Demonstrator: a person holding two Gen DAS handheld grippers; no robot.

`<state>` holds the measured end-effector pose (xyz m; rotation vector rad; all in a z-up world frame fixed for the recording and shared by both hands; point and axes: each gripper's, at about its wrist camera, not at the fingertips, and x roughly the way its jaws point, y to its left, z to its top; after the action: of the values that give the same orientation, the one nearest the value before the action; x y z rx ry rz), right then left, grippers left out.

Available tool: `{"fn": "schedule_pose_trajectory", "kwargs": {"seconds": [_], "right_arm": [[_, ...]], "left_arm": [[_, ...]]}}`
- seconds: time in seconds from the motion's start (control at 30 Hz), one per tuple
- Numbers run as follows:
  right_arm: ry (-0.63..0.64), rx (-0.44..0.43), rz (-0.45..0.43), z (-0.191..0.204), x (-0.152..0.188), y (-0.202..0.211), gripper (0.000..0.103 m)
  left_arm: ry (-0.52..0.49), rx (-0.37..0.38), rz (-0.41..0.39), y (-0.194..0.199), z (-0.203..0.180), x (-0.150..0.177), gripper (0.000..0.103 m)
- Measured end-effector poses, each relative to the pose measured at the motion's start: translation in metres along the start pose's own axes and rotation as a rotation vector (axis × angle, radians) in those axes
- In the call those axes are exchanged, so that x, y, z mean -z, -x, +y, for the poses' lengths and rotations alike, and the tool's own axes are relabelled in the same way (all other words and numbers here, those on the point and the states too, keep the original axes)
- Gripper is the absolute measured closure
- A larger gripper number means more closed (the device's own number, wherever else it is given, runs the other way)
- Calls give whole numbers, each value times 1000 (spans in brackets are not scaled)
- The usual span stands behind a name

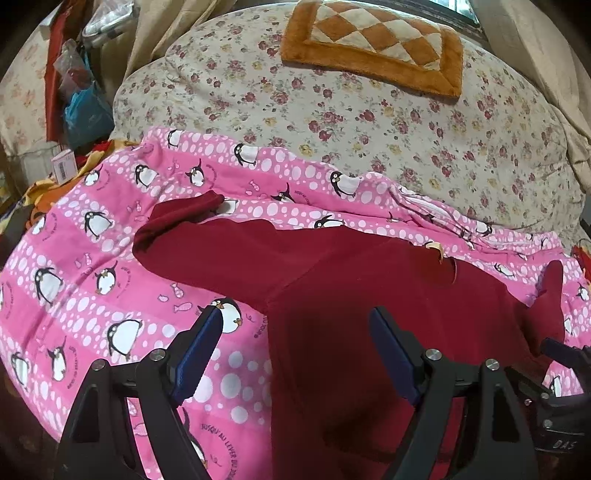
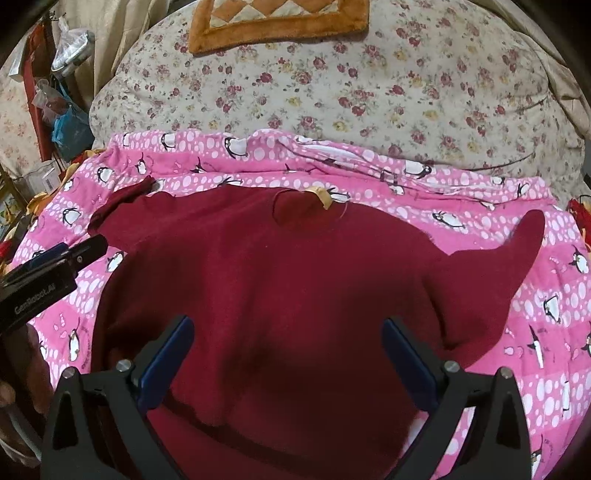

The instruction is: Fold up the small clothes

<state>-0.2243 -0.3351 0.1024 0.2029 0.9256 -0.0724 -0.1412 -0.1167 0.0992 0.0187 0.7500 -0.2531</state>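
A small dark red long-sleeved top (image 2: 280, 280) lies spread flat on a pink penguin-print blanket (image 2: 546, 306), neckline away from me, sleeves out to both sides. It also shows in the left wrist view (image 1: 369, 295). My left gripper (image 1: 297, 314) is open and empty, hovering over the top's left side near the armpit. My right gripper (image 2: 288, 325) is open and empty above the middle of the top's body. The left gripper's tip also shows in the right wrist view (image 2: 79, 251), at the left sleeve.
Beyond the blanket (image 1: 92, 277) lies a floral quilt (image 1: 406, 118) with an orange checked cushion (image 1: 373, 44) on it. Clutter of bags and boxes (image 1: 77, 107) stands at the far left. Beige curtains (image 2: 107, 33) hang behind.
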Motion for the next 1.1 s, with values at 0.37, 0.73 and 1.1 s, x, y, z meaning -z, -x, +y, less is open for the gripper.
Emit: {"fn": "schedule_pose_trajectory", "kwargs": {"seconds": [0.37,0.73,1.1], "right_arm": [[0,53,19,5,4,-26,0],[-4,87,22,-2,8,-31,0],[-48,147,46,-14,13,-49,0]], "left_arm": [[32,-25,43,-18,9,6,39],[17,-36,45,-22,8,6,39],[-14,-48,45,-24,1,12,39]]}}
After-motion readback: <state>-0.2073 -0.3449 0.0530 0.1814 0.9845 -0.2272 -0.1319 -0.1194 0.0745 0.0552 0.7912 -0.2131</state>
